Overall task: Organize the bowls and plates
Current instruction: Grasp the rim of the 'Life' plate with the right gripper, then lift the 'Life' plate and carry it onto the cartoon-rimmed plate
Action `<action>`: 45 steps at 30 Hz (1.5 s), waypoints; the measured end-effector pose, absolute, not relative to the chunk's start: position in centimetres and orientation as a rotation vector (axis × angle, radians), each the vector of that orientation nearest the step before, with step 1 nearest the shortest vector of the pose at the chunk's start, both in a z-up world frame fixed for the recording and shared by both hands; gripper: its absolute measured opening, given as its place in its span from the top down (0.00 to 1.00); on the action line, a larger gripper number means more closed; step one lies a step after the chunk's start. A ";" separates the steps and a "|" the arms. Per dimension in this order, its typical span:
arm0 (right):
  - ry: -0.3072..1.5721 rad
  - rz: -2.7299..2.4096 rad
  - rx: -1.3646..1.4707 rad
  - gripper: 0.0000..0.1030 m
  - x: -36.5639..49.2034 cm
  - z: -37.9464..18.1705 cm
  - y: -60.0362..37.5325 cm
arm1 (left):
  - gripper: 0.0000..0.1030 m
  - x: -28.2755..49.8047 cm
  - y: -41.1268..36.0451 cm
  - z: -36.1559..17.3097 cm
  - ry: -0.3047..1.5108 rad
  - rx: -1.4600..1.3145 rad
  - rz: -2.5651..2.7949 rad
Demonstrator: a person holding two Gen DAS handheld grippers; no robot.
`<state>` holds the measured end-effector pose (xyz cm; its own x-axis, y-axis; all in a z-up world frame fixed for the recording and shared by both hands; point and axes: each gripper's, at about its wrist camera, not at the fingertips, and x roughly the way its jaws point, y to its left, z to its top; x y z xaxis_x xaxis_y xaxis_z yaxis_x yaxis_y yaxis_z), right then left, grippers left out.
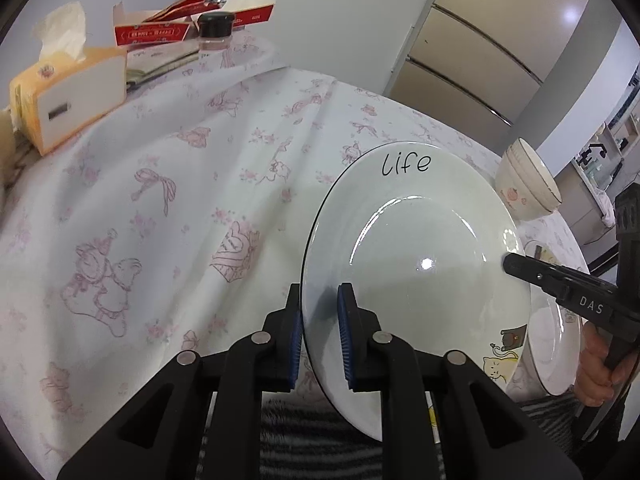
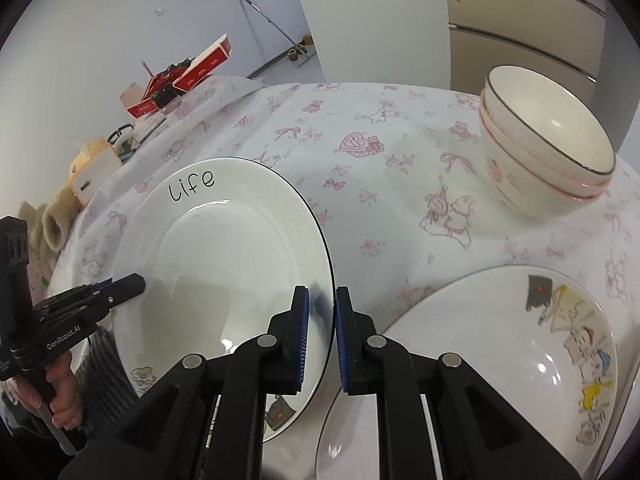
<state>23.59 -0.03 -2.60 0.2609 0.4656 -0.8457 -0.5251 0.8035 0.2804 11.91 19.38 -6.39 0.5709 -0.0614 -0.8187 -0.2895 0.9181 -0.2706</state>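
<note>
A white plate [image 1: 416, 248] with "life" written on its rim is gripped from both sides. My left gripper [image 1: 322, 308] is shut on its left rim, blue pads on either face. My right gripper [image 2: 322, 312] is shut on the opposite rim of that plate [image 2: 224, 248], and its tip also shows in the left wrist view [image 1: 516, 264]. A second plate [image 2: 500, 340] with cartoon figures lies to the right, partly under the held one. Beyond it stands a stack of pink-trimmed bowls [image 2: 544, 160], also seen in the left wrist view [image 1: 528, 184].
A floral tablecloth [image 1: 180, 200] covers the table. At the far left stand a tissue box [image 1: 68, 92], a red carton [image 1: 160, 28] and a black-lidded jar [image 1: 216, 28]. A person's hand [image 1: 600, 364] holds the right gripper's handle. Cabinet fronts [image 1: 500, 40] rise behind the table.
</note>
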 end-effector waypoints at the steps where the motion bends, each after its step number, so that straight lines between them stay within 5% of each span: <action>1: 1.136 0.674 -0.046 0.86 23.6 -2.3 -0.3 | 0.86 11.9 19.2 -5.9 0.963 -0.390 0.140; 23: 1.173 0.432 0.079 0.86 22.0 1.0 -14.9 | 0.84 15.0 6.4 -1.7 1.011 -0.138 -0.117; 45: 1.240 0.318 0.059 0.86 21.9 -2.6 -20.6 | 0.81 18.9 0.2 -5.7 1.069 -0.029 -0.194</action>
<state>21.92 -20.59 -2.61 0.2867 0.2693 -0.9194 -0.2056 0.9546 0.2156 18.92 0.23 -5.68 0.4655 -0.1716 -0.8683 0.1436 0.9827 -0.1172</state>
